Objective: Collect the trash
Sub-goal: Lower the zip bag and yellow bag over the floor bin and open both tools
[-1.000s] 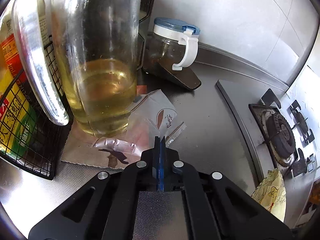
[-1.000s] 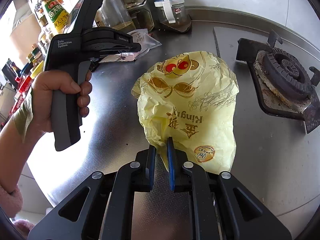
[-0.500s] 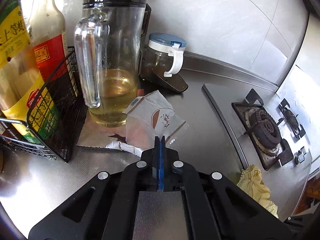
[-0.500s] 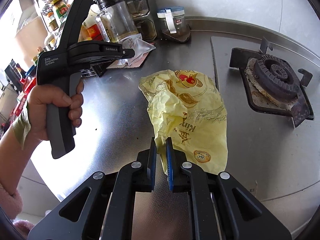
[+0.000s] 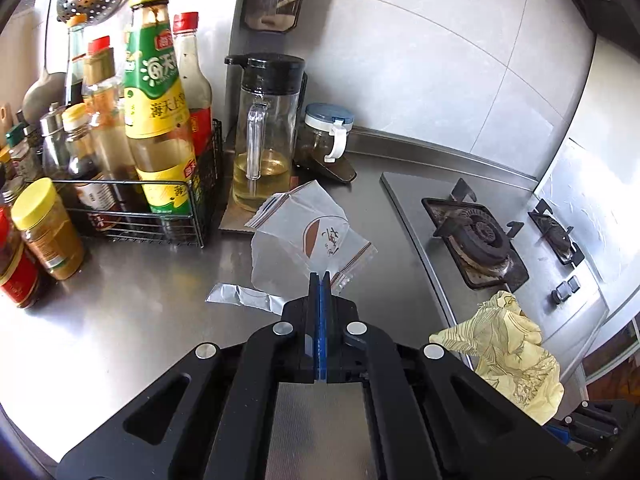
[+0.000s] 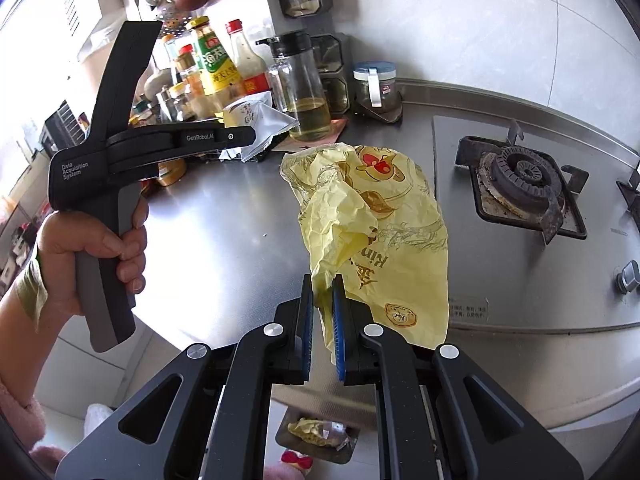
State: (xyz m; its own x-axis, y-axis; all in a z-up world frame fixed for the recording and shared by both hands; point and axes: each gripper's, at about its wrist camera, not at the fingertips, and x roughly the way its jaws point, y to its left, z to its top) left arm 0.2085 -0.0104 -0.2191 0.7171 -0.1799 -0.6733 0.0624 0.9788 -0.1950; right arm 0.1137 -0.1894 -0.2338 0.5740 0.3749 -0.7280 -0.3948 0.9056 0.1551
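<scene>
In the left wrist view, our left tool [image 5: 319, 280] is clamped on the corner of a clear plastic packet [image 5: 304, 232], which has come up off the worktop [image 5: 132, 312], away from the oil jug [image 5: 266, 140] it lay against a second ago. In the right wrist view, our right tool [image 6: 322, 286] pinches a yellow bag [image 6: 372, 216], also lifted higher than before. Both pieces of trash look ready to carry to the bin [image 6: 320, 434] glimpsed below the worktop edge.
</scene>
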